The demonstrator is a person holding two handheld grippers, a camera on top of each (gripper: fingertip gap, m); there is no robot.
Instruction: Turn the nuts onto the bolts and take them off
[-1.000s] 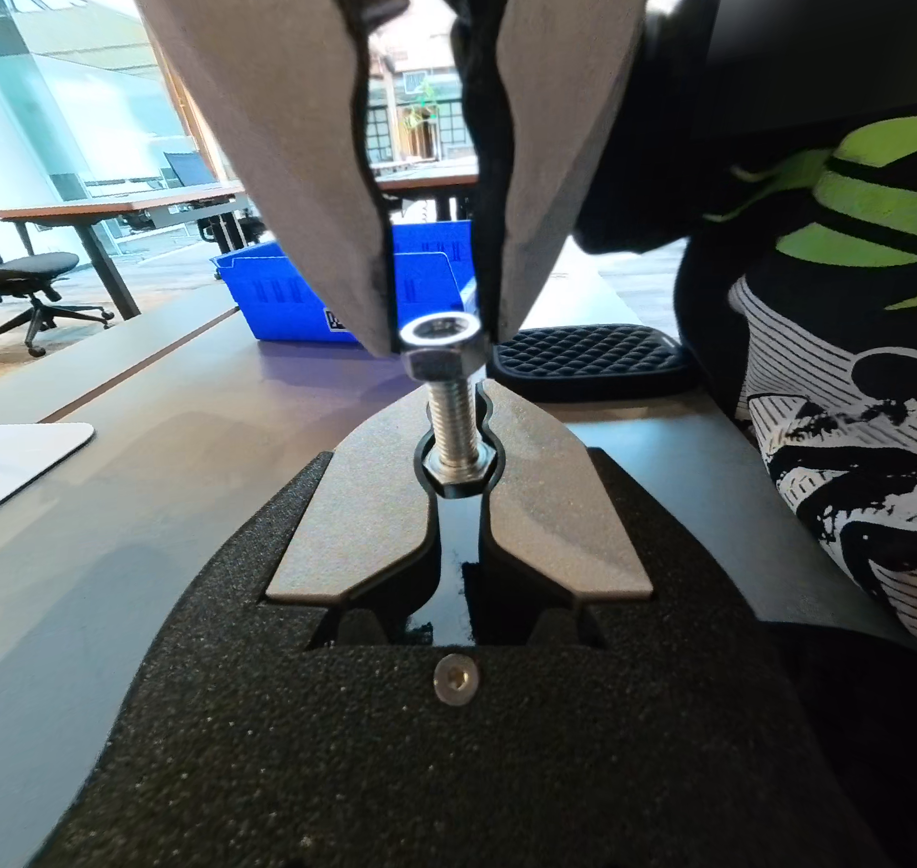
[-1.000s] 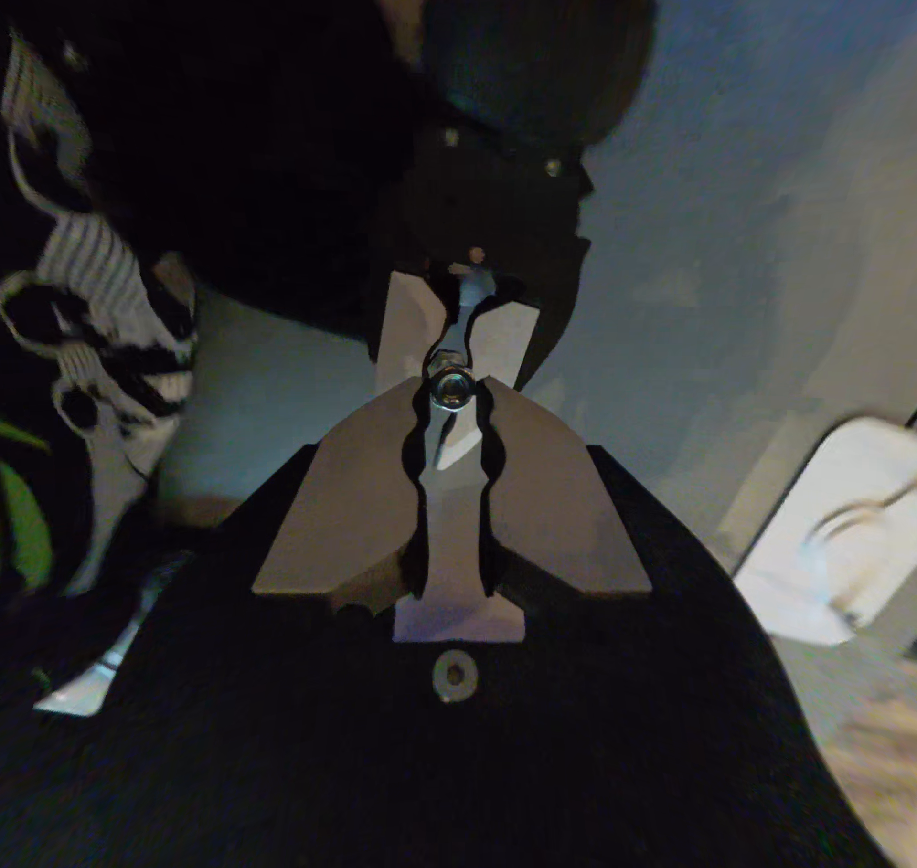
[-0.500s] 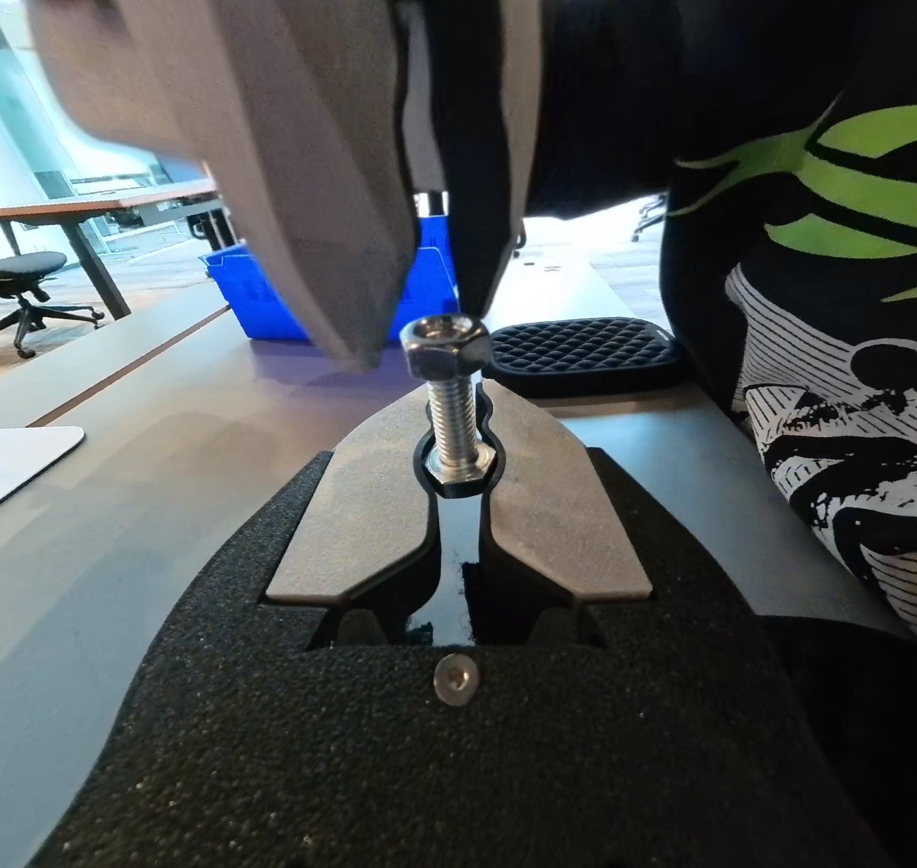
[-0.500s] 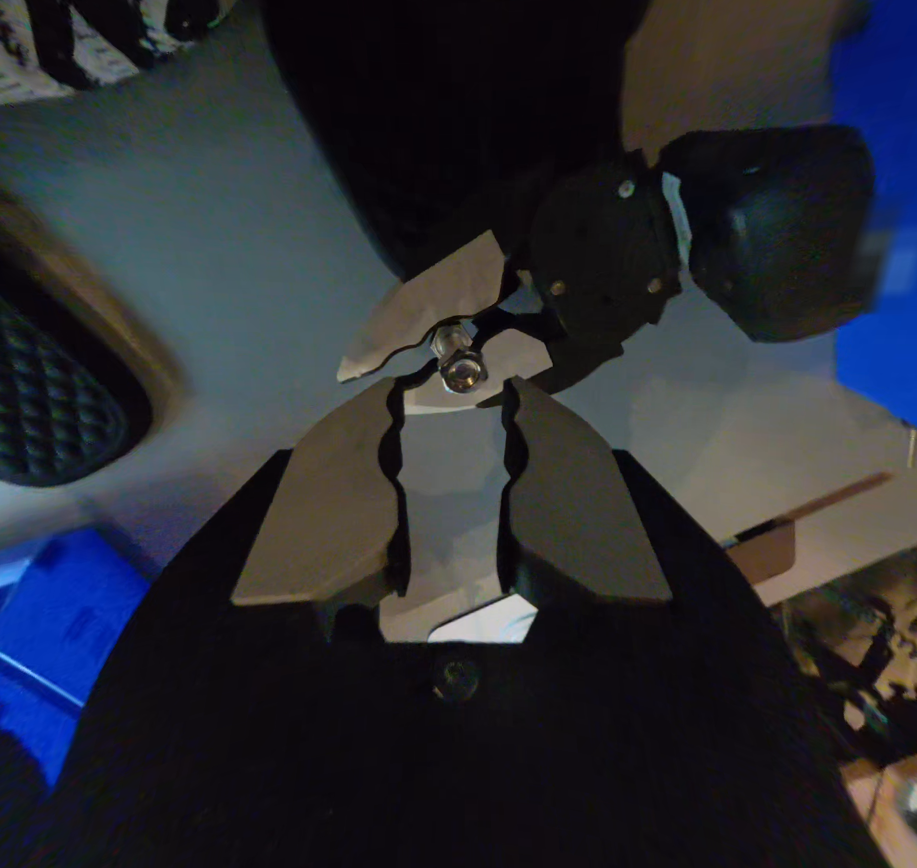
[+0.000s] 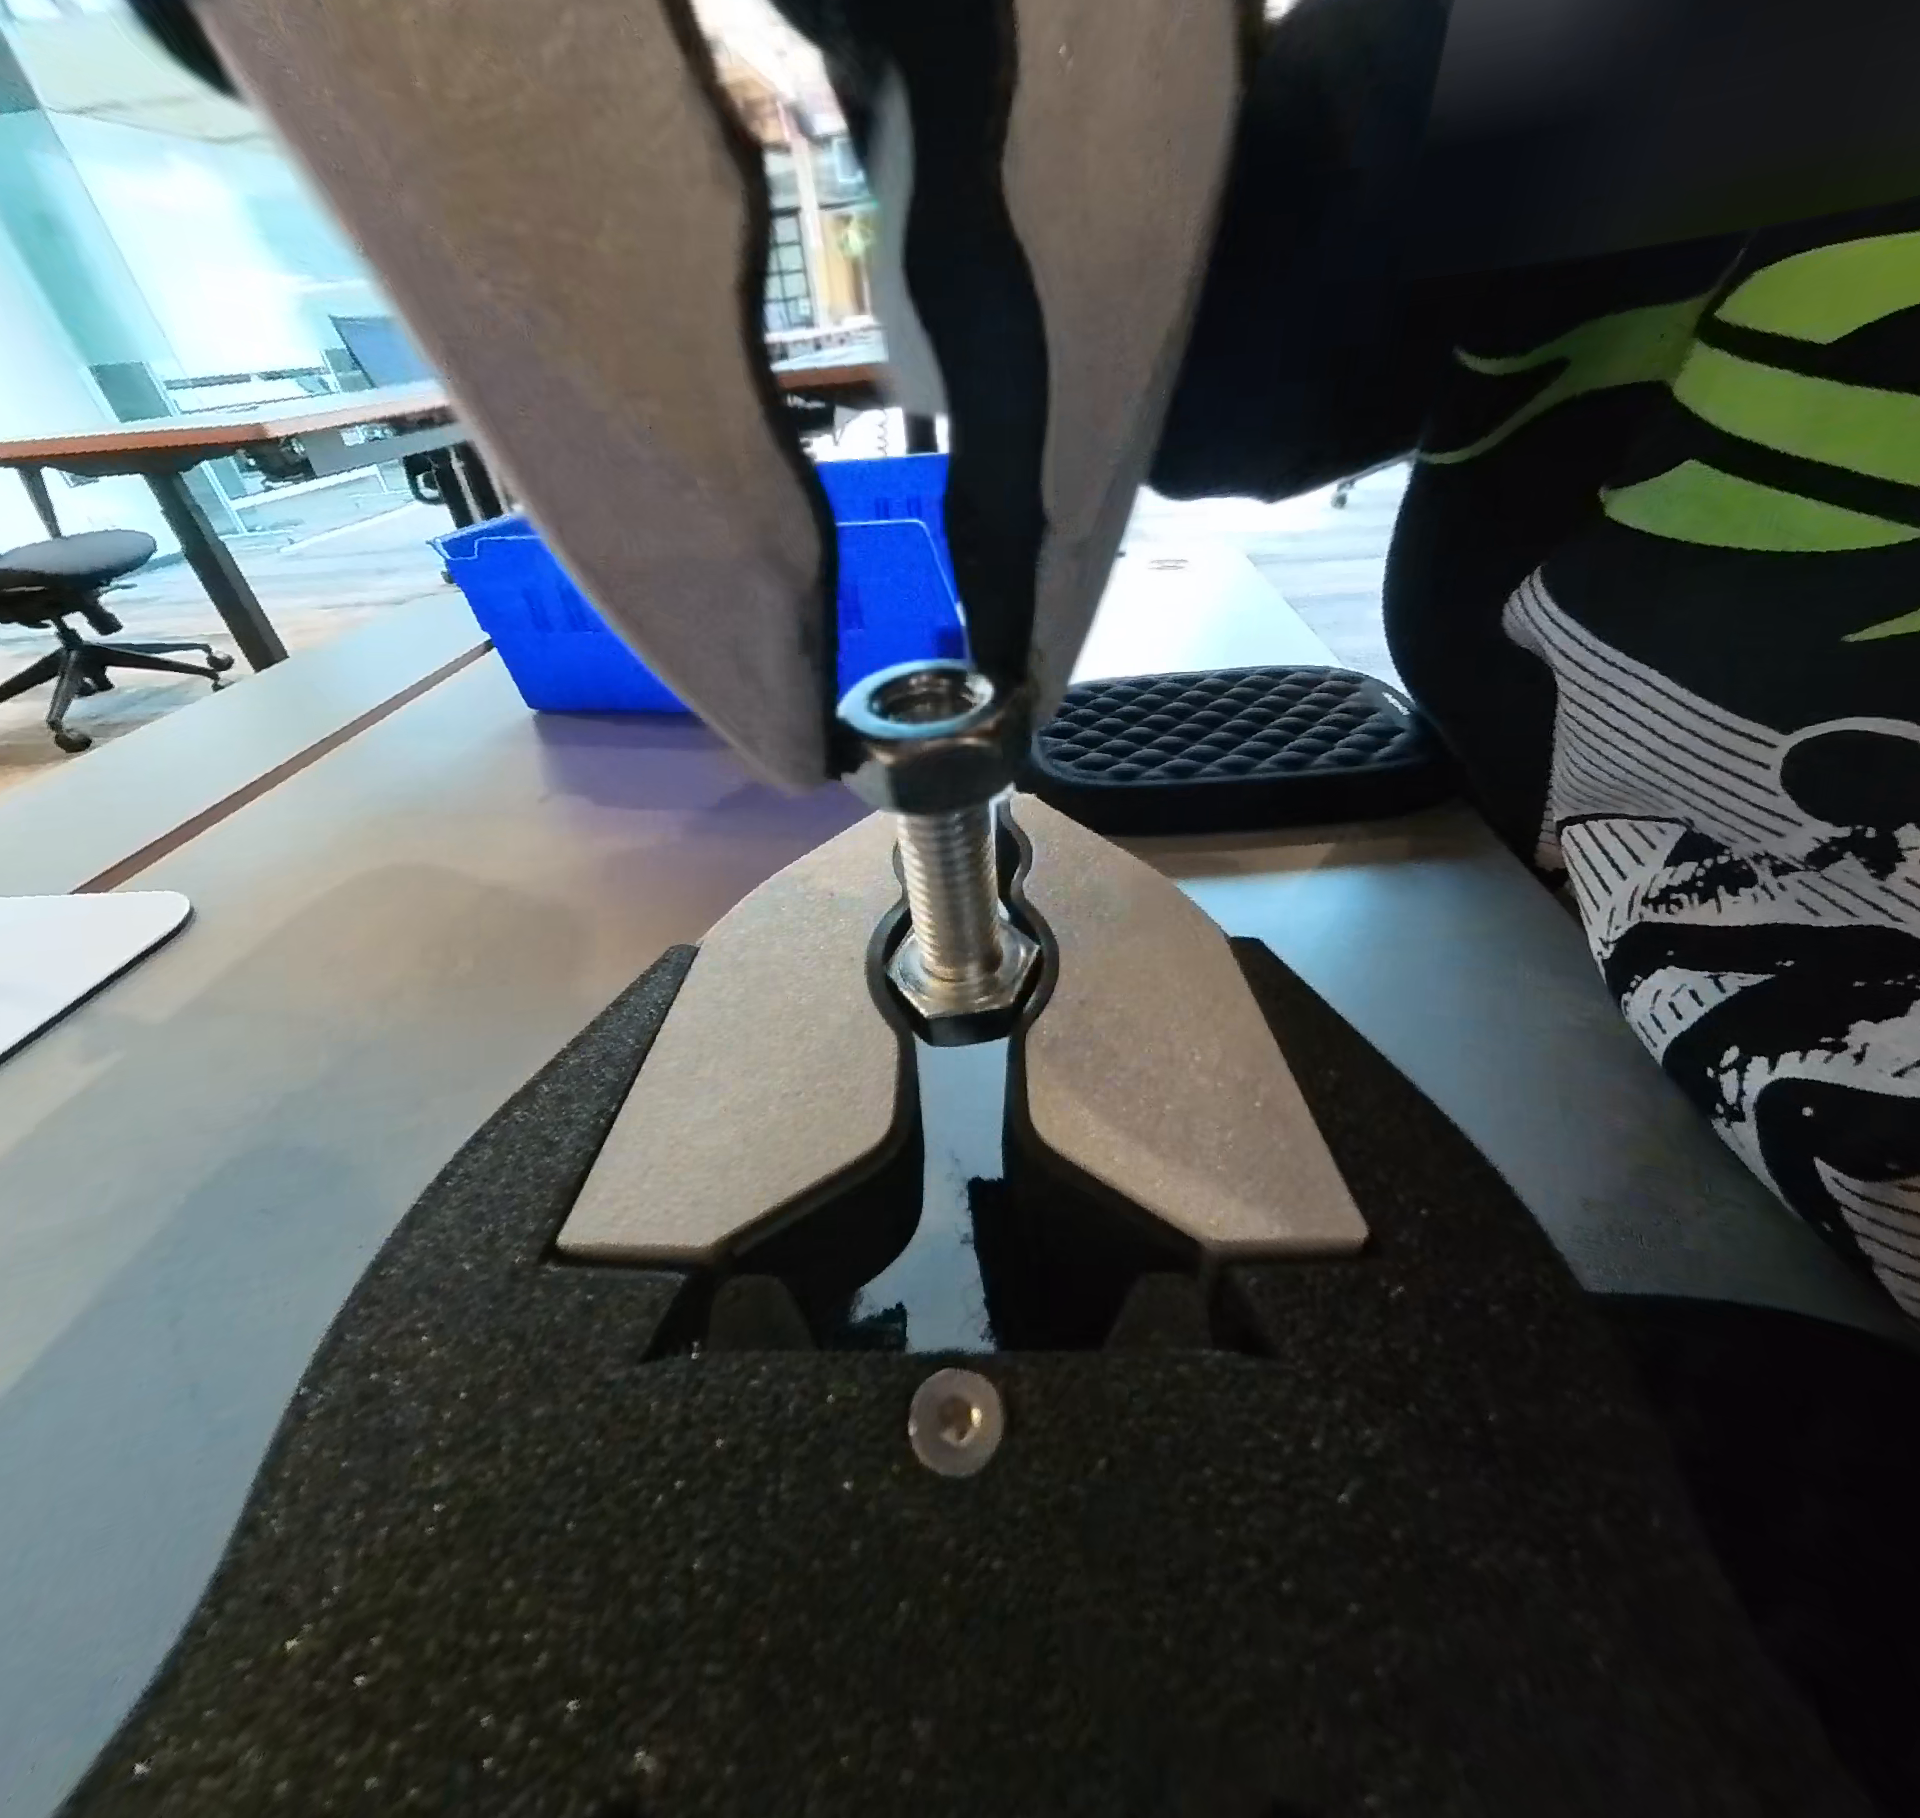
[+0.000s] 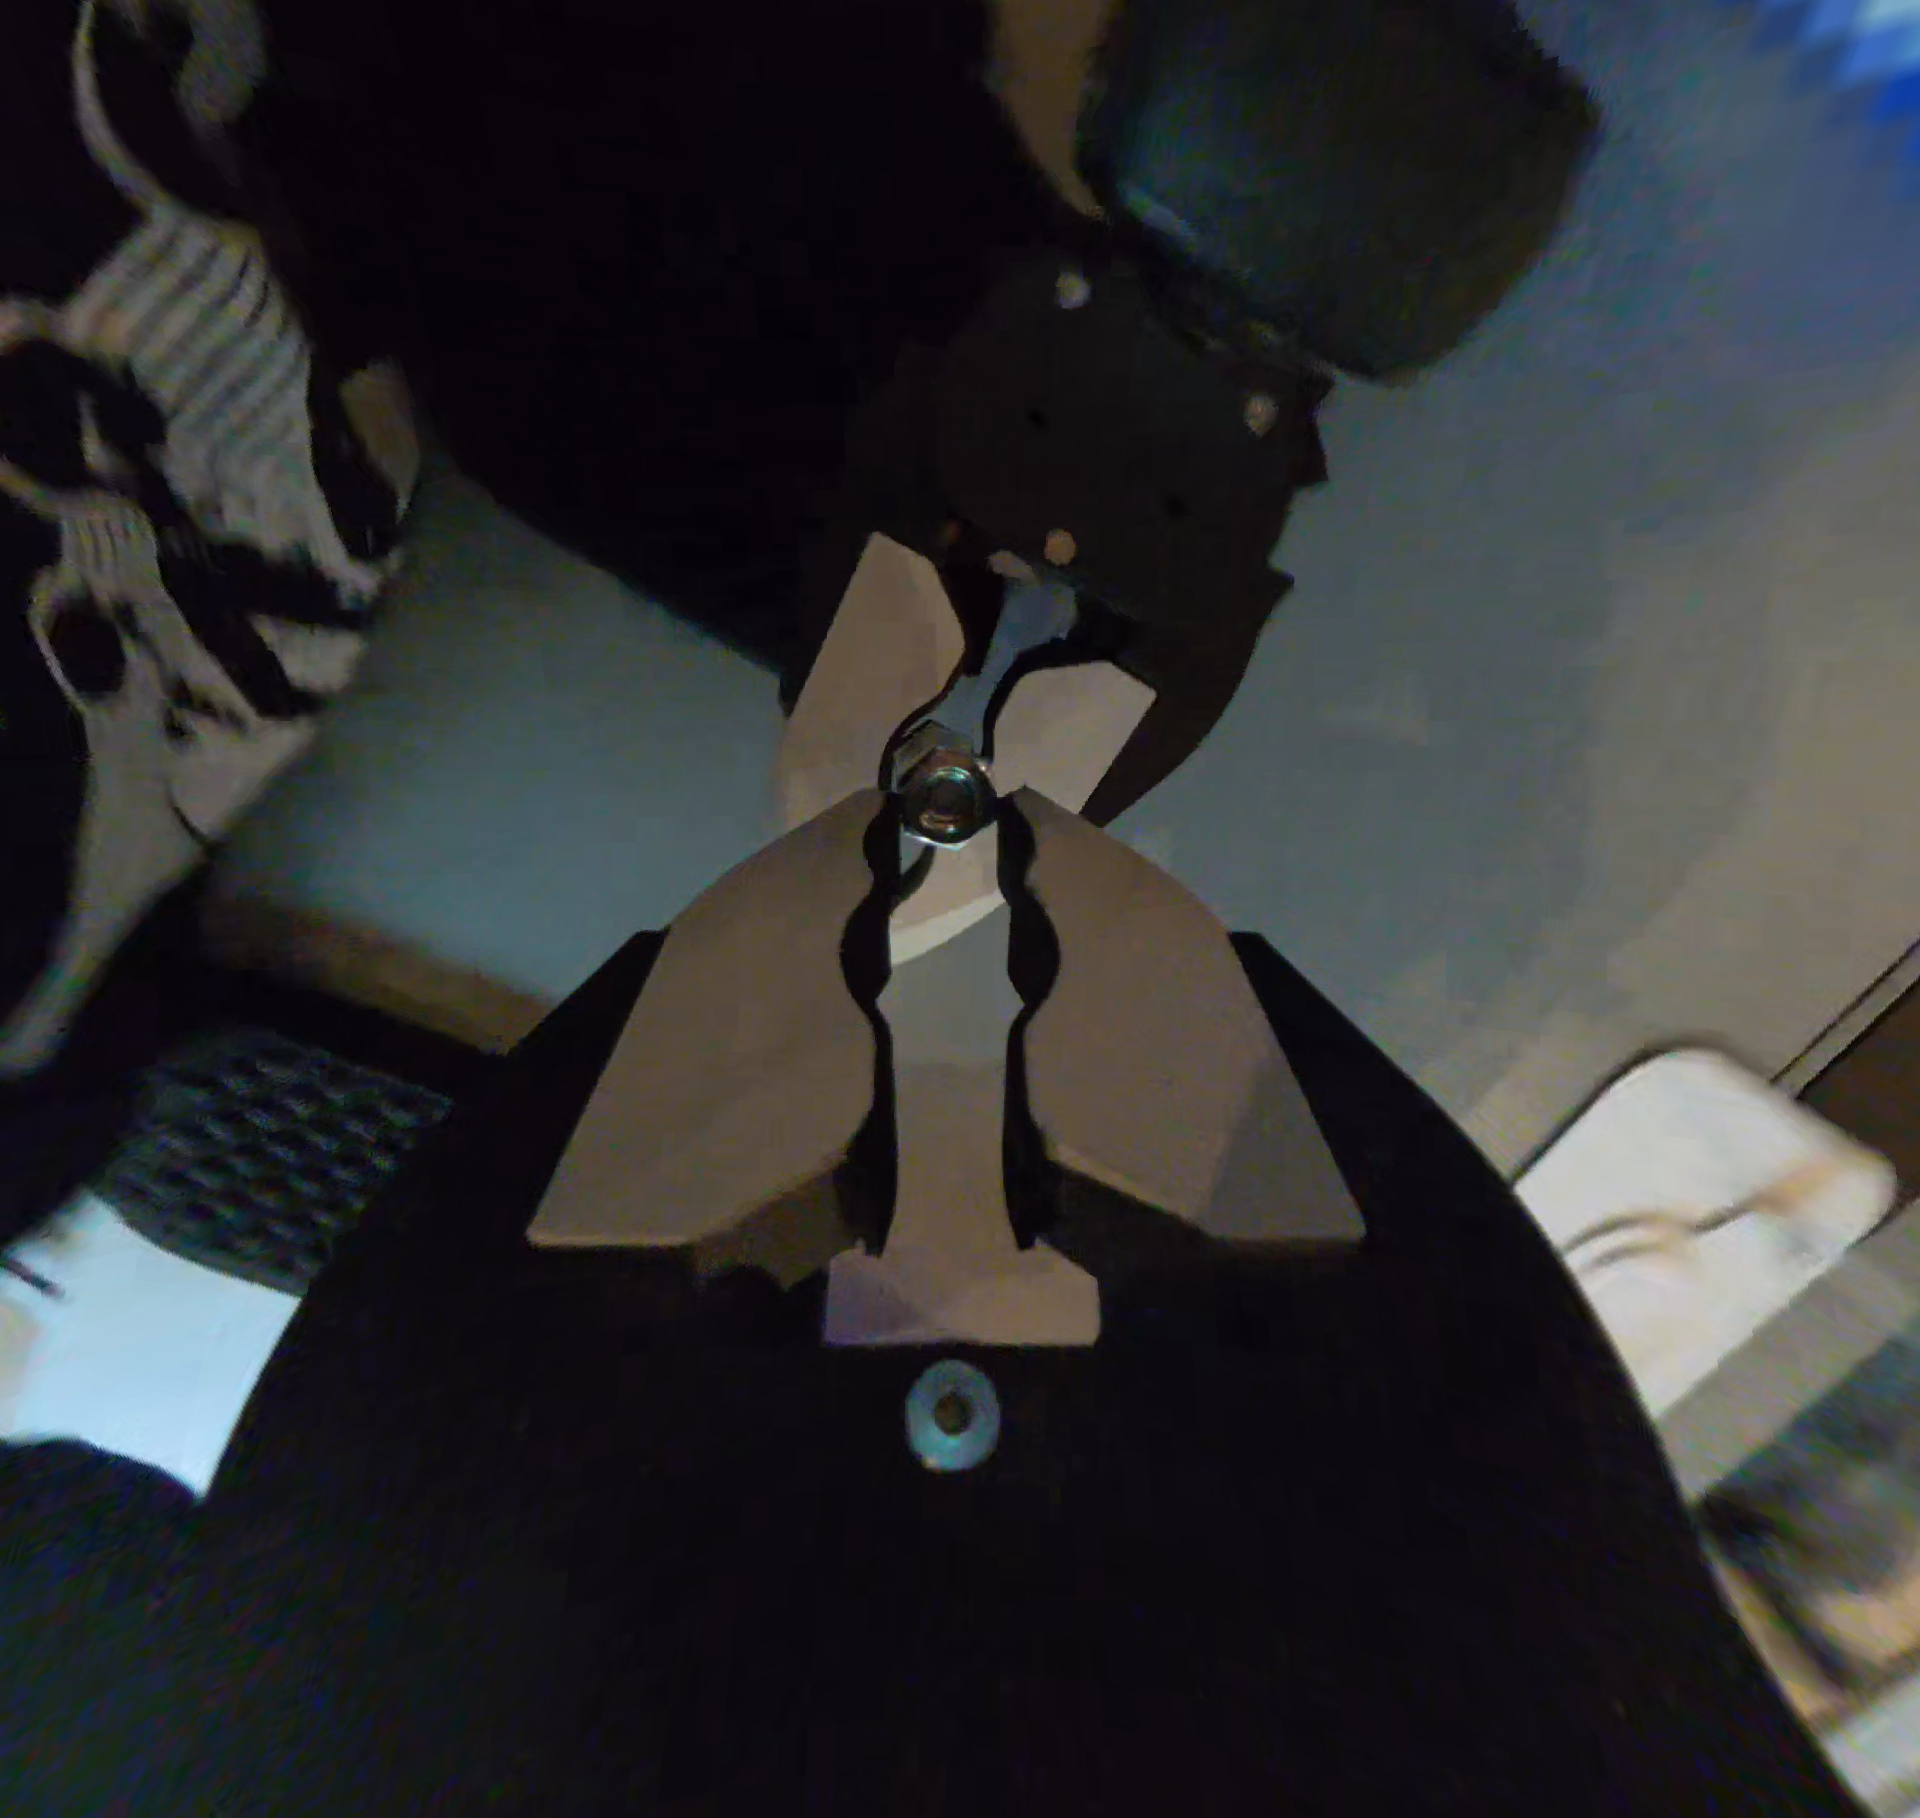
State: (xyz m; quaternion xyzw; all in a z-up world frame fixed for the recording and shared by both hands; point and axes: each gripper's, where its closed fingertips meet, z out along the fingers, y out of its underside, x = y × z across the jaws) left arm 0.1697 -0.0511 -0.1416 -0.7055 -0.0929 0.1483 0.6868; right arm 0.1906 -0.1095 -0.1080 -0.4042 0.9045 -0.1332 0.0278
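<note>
The left gripper pinches the hex head of an upright bolt above the grey table, while the right gripper, reaching down from above, clamps the nut sitting at the bolt's top end.

Grey table, wood-coloured strip along its far left edge. Resting on it: blue plastic bin at the back, black quilted pad right of that, white flat mat at the left edge.
</note>
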